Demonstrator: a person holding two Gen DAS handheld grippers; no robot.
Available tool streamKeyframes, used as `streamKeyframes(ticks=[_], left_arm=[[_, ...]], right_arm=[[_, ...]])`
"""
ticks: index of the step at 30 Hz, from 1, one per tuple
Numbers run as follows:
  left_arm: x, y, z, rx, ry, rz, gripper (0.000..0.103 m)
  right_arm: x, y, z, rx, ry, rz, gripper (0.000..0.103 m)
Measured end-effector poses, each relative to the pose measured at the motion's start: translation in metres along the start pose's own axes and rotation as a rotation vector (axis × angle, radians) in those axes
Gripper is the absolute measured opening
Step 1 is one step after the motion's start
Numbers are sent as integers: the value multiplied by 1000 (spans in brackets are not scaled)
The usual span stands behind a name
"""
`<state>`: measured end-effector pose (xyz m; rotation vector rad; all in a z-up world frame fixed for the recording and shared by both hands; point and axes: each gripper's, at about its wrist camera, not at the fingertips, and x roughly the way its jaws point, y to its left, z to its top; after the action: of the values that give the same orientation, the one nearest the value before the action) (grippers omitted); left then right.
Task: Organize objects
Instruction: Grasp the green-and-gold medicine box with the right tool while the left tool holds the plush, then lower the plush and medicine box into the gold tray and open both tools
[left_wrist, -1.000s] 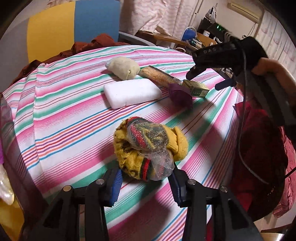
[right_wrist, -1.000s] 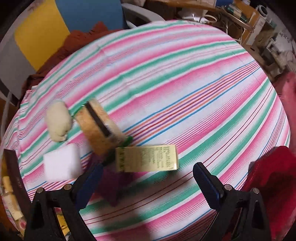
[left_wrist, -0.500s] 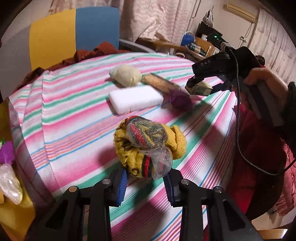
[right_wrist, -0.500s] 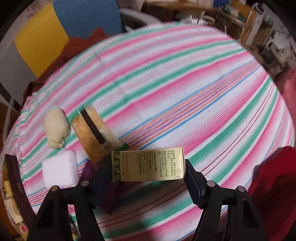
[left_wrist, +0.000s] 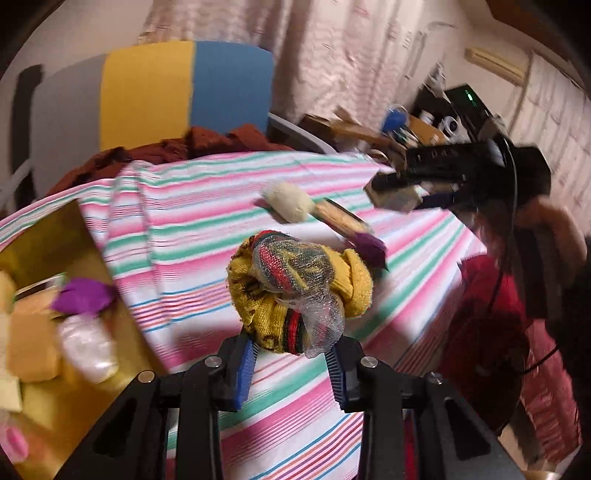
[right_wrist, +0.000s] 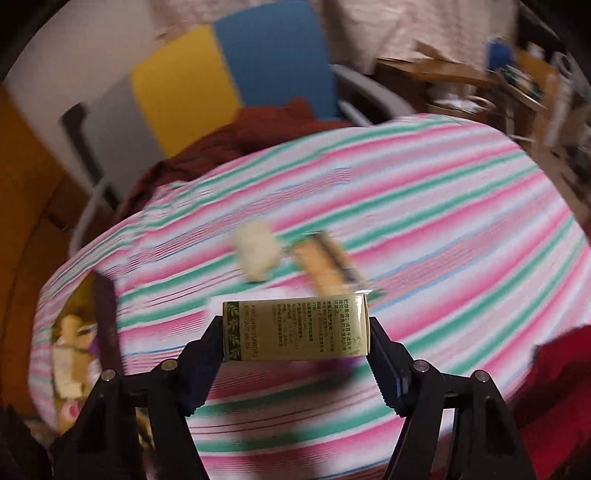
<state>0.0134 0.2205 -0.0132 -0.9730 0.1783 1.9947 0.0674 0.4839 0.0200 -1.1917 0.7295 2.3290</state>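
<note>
Both items had come up off the striped counter (left_wrist: 192, 236) since a second earlier. Left tongs (left_wrist: 290, 363) clamped the soft knitted yellow bundle (left_wrist: 295, 291) with its netting; right tongs (right_wrist: 295, 354) squeezed the rigid glossy gold carton (right_wrist: 295, 328) endwise. Both hung above the counter, likely bound for the yellow bin (left_wrist: 44, 240) beside it.

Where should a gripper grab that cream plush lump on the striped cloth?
Likely across the cream plush lump's narrow middle, coming from above: it is a soft oval lying flat, and the cork-coloured block crowds its right end, so the jaws should close across its free sides.
</note>
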Motion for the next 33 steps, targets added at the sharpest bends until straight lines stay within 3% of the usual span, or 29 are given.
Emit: streamKeyframes(ticks=[7, 14, 18, 20, 23, 33], left_arm=[[-56, 59, -8, -152, -88, 130, 34], [-94, 126, -32, -304, -112, 304, 36], [-104, 142, -46, -347, -111, 350, 47], [-109, 144, -50, -354, -117, 367, 50], [-117, 146, -55, -362, -130, 383, 50], [-128, 141, -54, -374, -147, 437, 50]], right_arm=[[22, 107, -11, -145, 46, 201, 73], [52, 222, -14, -264, 97, 332, 73], [66, 267, -8, -283, 104, 382, 77], [68, 281, -8, -279, 113, 388, 83], [66, 289, -13, -296, 109, 392, 84], [54, 265, -50, -366, 95, 338, 85]])
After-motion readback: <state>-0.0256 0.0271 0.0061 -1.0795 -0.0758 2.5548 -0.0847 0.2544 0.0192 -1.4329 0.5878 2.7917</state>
